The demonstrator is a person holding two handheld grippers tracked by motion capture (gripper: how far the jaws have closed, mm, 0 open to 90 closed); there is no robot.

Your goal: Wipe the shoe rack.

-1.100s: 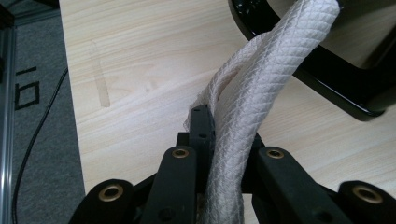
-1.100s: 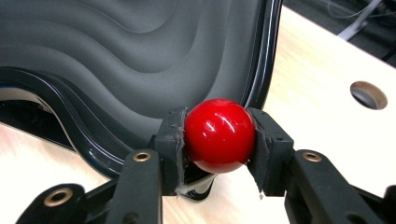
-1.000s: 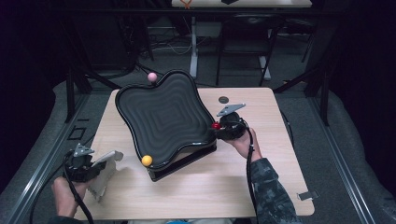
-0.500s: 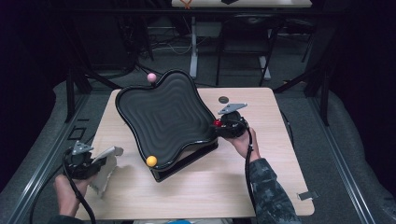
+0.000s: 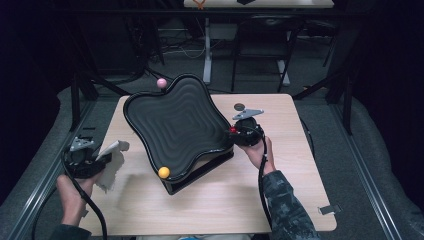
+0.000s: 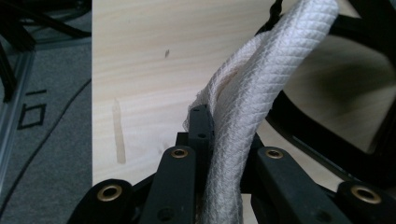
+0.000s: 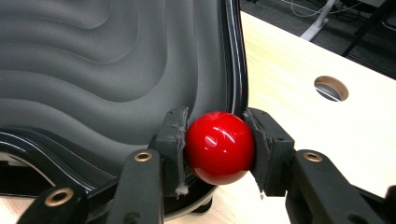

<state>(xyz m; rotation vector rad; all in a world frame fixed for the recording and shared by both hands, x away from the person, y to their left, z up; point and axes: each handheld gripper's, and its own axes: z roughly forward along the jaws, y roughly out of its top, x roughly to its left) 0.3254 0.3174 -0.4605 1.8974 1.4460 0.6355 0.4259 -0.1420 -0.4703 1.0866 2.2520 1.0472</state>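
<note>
A black wavy tray [image 5: 175, 120] with a ridged grey inside [image 7: 93, 60] stands tilted on the wooden table [image 5: 280, 185]. My right gripper [image 5: 240, 131] is at the tray's right rim, shut on a red ball [image 7: 219, 147] that its pads [image 7: 172, 140] press from both sides. At the table's left edge my left gripper [image 5: 100, 157] is shut on a white cloth [image 6: 247, 107], which hangs from it above the tabletop [image 5: 114, 162]. A yellow ball [image 5: 163, 172] rests at the tray's near corner. A pink ball [image 5: 161, 83] sits at its far corner.
A round hole [image 5: 240, 106] is cut in the table behind my right gripper [image 7: 330, 88]. A small dark stain [image 6: 119, 133] marks the wood near the left edge. Grey floor and black frame rails [image 5: 35, 200] run along both sides of the table.
My left gripper has lifted the white cloth off the table and moved a little toward the tray. The right gripper, the red ball and the tray have stayed put.
</note>
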